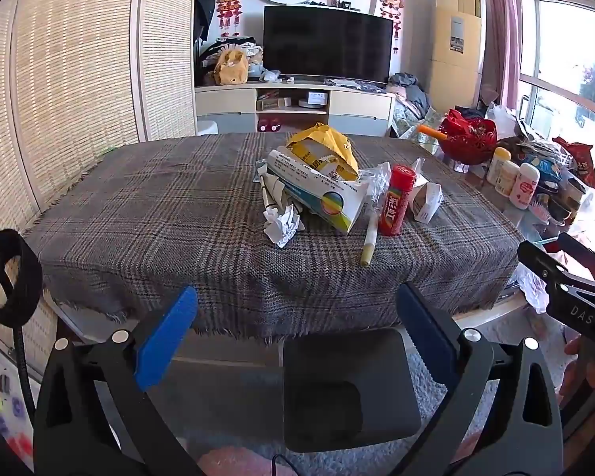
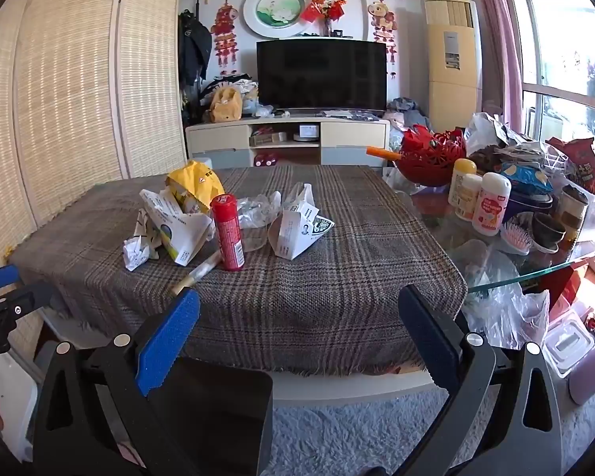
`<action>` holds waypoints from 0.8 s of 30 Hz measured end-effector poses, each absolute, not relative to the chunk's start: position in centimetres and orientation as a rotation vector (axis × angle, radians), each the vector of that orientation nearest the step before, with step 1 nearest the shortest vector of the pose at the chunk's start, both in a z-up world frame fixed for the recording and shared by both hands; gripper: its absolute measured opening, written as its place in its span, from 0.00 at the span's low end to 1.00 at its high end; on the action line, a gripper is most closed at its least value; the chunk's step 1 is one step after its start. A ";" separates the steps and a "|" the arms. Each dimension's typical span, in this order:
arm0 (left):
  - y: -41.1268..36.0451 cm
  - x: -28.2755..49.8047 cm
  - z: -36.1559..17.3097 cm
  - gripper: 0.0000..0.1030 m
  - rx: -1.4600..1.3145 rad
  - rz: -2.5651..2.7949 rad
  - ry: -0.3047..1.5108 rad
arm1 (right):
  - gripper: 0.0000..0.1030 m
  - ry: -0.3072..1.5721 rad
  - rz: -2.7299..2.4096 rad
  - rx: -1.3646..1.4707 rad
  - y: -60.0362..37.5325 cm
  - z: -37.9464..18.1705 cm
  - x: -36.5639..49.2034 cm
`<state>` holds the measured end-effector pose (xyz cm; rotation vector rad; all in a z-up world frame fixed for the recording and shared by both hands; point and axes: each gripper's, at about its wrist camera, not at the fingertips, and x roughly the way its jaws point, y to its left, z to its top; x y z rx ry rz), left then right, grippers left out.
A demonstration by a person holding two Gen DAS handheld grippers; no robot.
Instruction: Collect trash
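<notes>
Trash lies in a heap on the plaid tablecloth (image 1: 158, 214): a yellow bag (image 1: 329, 146), a torn white carton (image 1: 321, 194), a crumpled paper ball (image 1: 281, 224), a red tube (image 1: 394, 200), a pale stick (image 1: 369, 238), clear plastic wrap (image 1: 377, 178) and a folded white carton (image 1: 426, 198). The same heap shows in the right wrist view: red tube (image 2: 228, 232), paper ball (image 2: 137, 252), yellow bag (image 2: 194, 184), folded carton (image 2: 297, 230). My left gripper (image 1: 297, 325) is open and empty, short of the table's near edge. My right gripper (image 2: 297, 329) is open and empty, over the near edge.
A black bin (image 1: 349, 388) stands on the floor below the table's near edge; it also shows in the right wrist view (image 2: 218, 408). A red basket (image 2: 432, 158), bottles (image 2: 492, 202) and snack bags crowd the glass table on the right. A TV stand (image 1: 293, 107) stands behind.
</notes>
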<state>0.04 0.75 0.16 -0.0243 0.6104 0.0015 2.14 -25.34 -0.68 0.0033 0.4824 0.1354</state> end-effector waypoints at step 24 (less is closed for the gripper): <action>0.7 0.0 0.2 0.92 -0.037 0.006 0.609 | 0.97 0.490 0.134 0.003 -25.5 -0.9 2.5</action>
